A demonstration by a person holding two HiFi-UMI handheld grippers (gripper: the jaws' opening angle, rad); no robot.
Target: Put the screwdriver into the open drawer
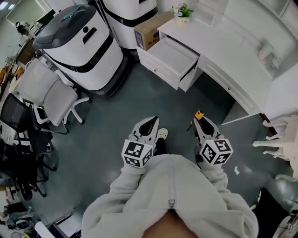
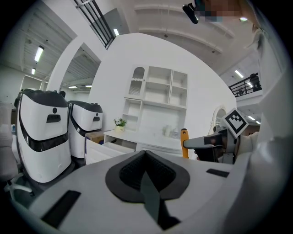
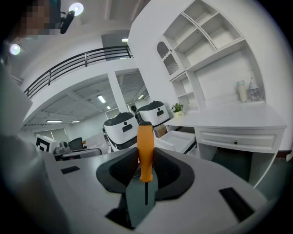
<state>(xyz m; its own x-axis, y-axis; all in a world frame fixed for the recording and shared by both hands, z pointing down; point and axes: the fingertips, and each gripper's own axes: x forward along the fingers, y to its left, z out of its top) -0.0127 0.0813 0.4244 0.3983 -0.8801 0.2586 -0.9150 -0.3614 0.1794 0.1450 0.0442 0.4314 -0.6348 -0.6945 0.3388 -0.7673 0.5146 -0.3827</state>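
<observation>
- The right tool (image 1: 201,118) has its jaws closed partway on an orange-handled screwdriver (image 3: 145,151), with a dark pad pressing on each side of the handle.
- The screwdriver stands upright between the pads. The handle's end rises above the jaw tips and the thin metal shaft runs down into the gap towards the tool's body.
- The left tool (image 1: 151,122) has its jaw tips meeting and holds nothing.
- The two tools are held side by side, well apart, in front of a person in a light grey zipped top (image 1: 170,200), over a grey-green floor (image 1: 116,107).
- The open white drawer (image 1: 172,58) lies ahead of both tools and well apart from them, pulled out from the end of a white worktop (image 1: 233,51).
- The worktop runs ahead of and to the right of the right tool, with white shelving (image 3: 206,50) standing over it.
- A small potted green plant (image 1: 182,11) stands on the worktop beyond the drawer, and a brown cardboard box (image 1: 151,30) sits on the floor just beside that corner.
- Ahead and to the left of the left tool stand two large white machines with black bands (image 1: 79,46), and white and black office chairs (image 1: 46,95) are farther left.
</observation>
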